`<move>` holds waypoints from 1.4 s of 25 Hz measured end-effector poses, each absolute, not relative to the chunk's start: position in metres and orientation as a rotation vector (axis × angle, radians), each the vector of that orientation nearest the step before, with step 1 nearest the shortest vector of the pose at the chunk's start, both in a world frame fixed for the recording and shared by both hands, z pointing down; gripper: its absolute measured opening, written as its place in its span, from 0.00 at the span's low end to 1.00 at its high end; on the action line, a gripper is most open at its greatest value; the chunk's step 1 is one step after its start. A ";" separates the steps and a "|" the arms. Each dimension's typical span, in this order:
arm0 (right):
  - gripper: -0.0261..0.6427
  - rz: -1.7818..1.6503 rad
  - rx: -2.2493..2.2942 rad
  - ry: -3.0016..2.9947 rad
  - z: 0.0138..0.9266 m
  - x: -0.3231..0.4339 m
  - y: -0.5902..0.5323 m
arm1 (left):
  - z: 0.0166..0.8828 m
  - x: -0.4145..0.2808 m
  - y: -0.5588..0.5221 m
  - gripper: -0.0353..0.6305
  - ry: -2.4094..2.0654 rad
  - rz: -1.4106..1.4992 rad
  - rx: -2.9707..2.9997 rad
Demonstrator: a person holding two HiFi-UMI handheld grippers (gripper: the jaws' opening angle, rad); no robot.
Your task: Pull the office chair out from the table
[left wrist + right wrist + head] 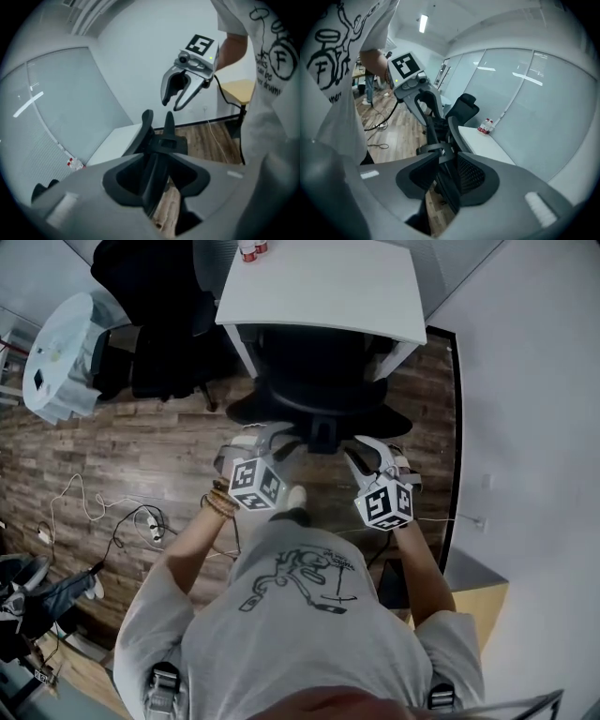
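Office chair [319, 381]: sitting tucked under the white table [319, 282], its dark back facing the person, just ahead of both grippers.
Backrest edge [146, 129]: running up between the left gripper's jaws, and showing the same way between the right gripper's jaws.
Left gripper [265, 439]: pointing down at the chair back, its jaws standing apart around the edge and not pressing on it.
Right gripper [373, 454]: reaching in just beside the left one, its jaws also standing apart around the chair back and not pinching it.
Table legs: standing beyond both grippers, close on either side of the seat.
Cable [122, 521]: lying on the wooden floor [141, 446], behind and to the left of the left gripper.
Slip risk: the pads are likely closing on a thin, curved edge; a shallow bite is probably going to slide off once the pull begins.
Twist risk: one gripper pulling harder than the other is likely turning the seat on its swivel, swinging it into a table leg.
Roll risk: the chair is probably rolling freely, so a sharp tug is likely sending it into the person's legs or towards the cable.
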State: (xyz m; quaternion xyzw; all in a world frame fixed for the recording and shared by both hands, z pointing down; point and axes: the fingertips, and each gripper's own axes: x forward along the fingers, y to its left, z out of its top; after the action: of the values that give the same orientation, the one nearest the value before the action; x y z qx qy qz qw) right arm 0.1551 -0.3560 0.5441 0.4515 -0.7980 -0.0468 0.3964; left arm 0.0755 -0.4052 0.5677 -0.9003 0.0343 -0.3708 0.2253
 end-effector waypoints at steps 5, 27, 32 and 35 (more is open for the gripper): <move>0.26 -0.125 0.996 -1.913 0.593 0.167 -0.366 | 0.610 0.078 -0.417 0.31 0.008 -1.146 -2.344; 0.20 -0.122 0.739 -1.692 0.690 0.198 -0.380 | 0.686 0.089 -0.424 0.20 -0.162 -1.307 -2.088; 0.20 -0.101 0.740 -1.685 0.690 0.197 -0.377 | 0.686 0.088 -0.422 0.20 -0.152 -1.320 -2.085; 0.20 -0.098 0.745 -1.686 0.690 0.194 -0.371 | 0.686 0.085 -0.416 0.20 -0.148 -1.321 -2.086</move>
State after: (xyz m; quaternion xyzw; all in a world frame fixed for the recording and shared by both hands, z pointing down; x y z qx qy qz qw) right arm 0.1944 -0.3709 0.6895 0.3219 -0.7282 -0.0423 0.6036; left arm 0.0853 -0.4157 0.6858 -0.7967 -0.0565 -0.5045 0.3279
